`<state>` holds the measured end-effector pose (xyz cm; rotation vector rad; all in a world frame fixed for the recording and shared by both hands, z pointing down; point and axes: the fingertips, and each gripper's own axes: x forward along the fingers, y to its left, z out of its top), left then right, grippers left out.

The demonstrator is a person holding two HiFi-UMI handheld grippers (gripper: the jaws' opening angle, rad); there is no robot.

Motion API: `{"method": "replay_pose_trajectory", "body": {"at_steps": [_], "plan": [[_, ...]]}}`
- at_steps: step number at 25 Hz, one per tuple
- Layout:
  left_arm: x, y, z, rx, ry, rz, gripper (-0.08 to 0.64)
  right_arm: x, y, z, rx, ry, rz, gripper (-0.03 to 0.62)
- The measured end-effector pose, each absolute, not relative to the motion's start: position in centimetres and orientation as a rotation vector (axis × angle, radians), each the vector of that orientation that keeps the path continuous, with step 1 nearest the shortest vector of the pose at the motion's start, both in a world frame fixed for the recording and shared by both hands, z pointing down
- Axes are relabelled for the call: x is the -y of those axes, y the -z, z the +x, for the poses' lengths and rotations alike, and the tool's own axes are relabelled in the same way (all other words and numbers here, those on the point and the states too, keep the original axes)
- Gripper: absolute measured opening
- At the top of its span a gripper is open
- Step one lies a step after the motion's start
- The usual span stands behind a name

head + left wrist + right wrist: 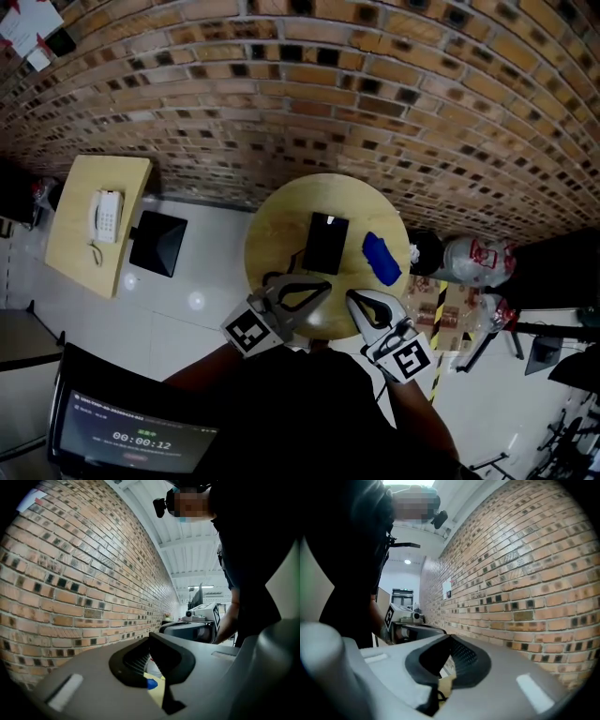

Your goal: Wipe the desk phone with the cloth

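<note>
A round wooden table (272,234) carries a flat black device (325,242) that looks like the desk phone, with a crumpled blue cloth (382,258) to its right. Both grippers hang above the table's near edge, pointing level at the brick wall. My left gripper (326,283) is shut with nothing in it, just in front of the black device. My right gripper (352,296) is also shut and empty, short of the cloth. In the left gripper view the jaws (150,640) meet, and a bit of blue cloth (151,684) shows beneath them. The right gripper's tips (451,637) meet too.
A brick wall (309,103) stands close behind the table. To the left is a square wooden side table (75,253) with a white corded phone (106,216), and a black box (157,244) beside it. Bottles and bags (473,258) lie right of the round table.
</note>
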<state>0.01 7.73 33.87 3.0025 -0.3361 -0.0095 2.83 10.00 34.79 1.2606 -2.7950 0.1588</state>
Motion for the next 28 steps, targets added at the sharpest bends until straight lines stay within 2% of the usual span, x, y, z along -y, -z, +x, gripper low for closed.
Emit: {"method": "replay_pose_trajectory", "body": {"at_steps": [28], "plan": [[-8.0,-33.5,-1.0,0.329,0.013,3.022,-0.015,-9.3,-35.3,1.2,2.785,-0.188,1.267,0.000]]}}
